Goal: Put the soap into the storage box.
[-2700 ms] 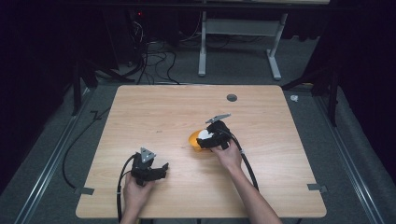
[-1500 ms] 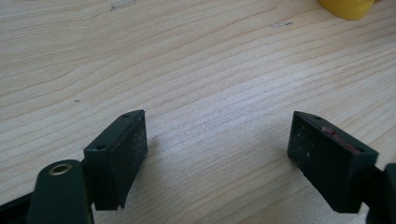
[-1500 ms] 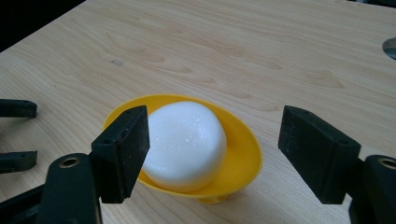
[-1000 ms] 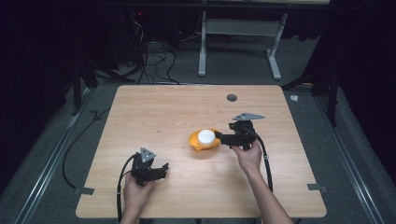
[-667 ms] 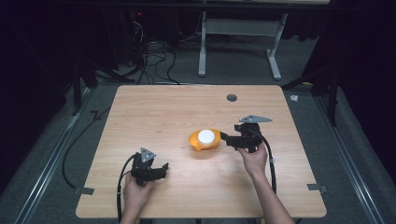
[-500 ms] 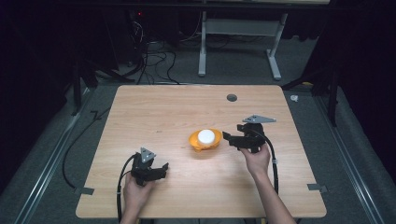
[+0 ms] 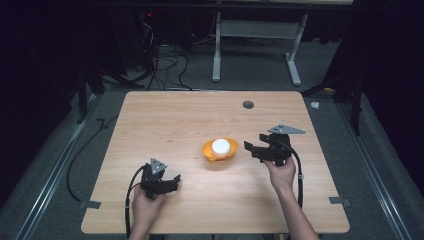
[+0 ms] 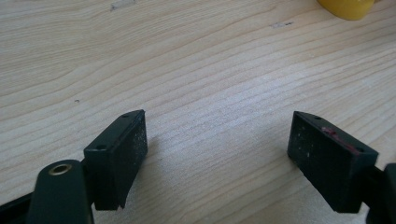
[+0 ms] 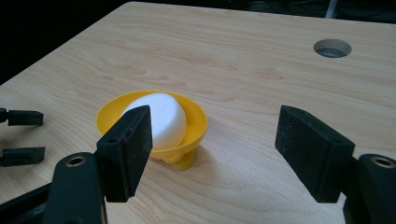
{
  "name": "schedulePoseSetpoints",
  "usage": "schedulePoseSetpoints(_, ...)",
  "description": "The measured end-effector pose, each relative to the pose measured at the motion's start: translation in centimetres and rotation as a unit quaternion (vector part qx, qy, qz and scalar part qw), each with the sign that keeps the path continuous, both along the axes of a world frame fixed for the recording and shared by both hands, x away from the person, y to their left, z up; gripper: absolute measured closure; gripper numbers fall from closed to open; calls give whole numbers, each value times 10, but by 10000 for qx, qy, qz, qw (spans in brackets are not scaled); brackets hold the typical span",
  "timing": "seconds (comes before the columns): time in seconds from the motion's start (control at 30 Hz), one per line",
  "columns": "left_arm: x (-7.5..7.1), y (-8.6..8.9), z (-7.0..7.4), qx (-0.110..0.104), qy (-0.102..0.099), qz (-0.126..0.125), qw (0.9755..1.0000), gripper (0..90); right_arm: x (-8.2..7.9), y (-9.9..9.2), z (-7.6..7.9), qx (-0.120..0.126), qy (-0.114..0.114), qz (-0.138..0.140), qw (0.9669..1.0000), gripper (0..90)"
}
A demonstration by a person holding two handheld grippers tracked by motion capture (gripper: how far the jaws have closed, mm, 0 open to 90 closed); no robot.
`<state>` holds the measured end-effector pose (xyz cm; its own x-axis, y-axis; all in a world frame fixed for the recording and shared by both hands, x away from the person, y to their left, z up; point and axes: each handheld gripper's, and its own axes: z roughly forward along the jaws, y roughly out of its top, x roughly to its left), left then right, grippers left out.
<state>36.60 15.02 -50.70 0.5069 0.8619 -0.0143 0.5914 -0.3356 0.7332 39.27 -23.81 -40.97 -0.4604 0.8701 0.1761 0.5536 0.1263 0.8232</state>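
right tongs: I'm holding them released, jaws standing wide apart, nothing between the pads; they're pointing at the yellow bowl.
right tongs, own view: the bowl is sitting just ahead of the left-hand jaw, not touching it; bare table is lying between the jaws.
white dome-shaped piece: it's resting inside the bowl, rounded side up.
left tongs: I'm keeping them released too, jaws apart over bare wood, gripping nothing.
bowl from left tongs: it's showing at the far upper right edge, well apart from the jaws.
between tongs: the bowl is sitting between the two, nearer the right ones.
cable hole: it's lying beyond the right tongs, well apart.
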Motion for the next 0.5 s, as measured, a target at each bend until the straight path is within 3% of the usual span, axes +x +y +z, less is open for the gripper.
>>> schedulePoseSetpoints(0.23,0,0,0,-1,0,1,10000,202,-8,-12,0,62,-24,-73,10000,285)
schedulePoseSetpoints(0.33,0,0,0,0,-1,1,10000,202,-13,-13,0,-89,-46,-88,9999,285)
schedulePoseSetpoints(0.5,0,0,0,-2,0,1,10000,203,-17,-18,-1,-92,-71,-129,9998,284)
